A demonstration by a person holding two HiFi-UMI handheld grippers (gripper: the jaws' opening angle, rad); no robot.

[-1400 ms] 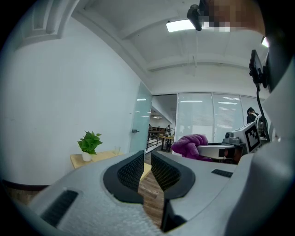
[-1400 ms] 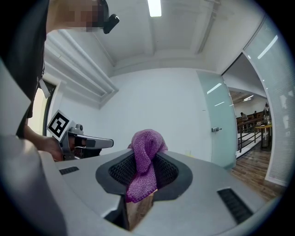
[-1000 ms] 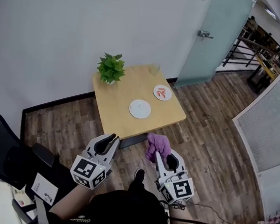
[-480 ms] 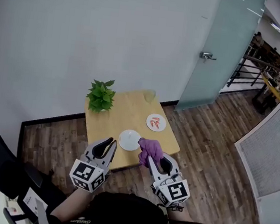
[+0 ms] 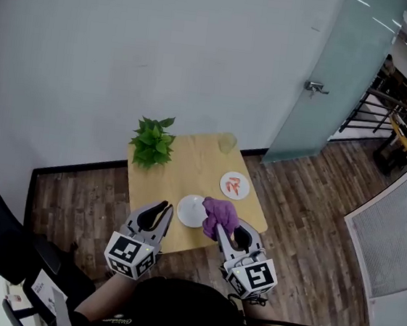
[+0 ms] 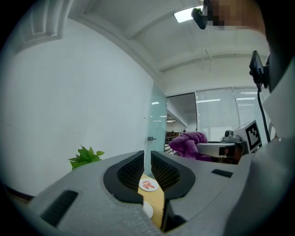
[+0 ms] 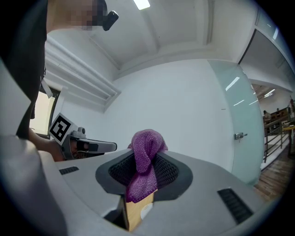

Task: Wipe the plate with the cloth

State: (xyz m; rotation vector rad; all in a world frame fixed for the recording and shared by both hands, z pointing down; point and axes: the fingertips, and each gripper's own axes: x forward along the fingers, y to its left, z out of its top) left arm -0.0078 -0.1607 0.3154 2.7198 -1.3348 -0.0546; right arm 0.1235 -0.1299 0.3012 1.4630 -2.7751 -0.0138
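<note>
A: Cloth status?

B: The purple knitted cloth (image 5: 217, 213) is clamped between the ribbed black pads of the right gripper (image 7: 146, 156). A bunched knot stands above the tips and a tail hangs below. It is held over the near right part of the table (image 5: 161, 179), at the right rim of the white plate (image 5: 191, 210). Contact with the plate cannot be confirmed.

A: Other side?

B: On the left gripper (image 6: 147, 156) the jaws are set narrowly apart and nothing is gripped; tabletop is seen through the gap. It is held at the near table edge, left of the plate.

A: Delta vs 1 s ago?

B: Both grippers were short of the table then. The cloth has since been brought in over the near edge, up to the plate.

A: Clearances?

B: The top is square, matte, light wood. The round flat plate is ringed by bare wood. A second plate with red pieces (image 5: 234, 185) is set well apart to the right. A leafy potted plant (image 5: 153, 141) is at the far left corner and a pale cup (image 5: 226, 142) at the far edge.
</note>
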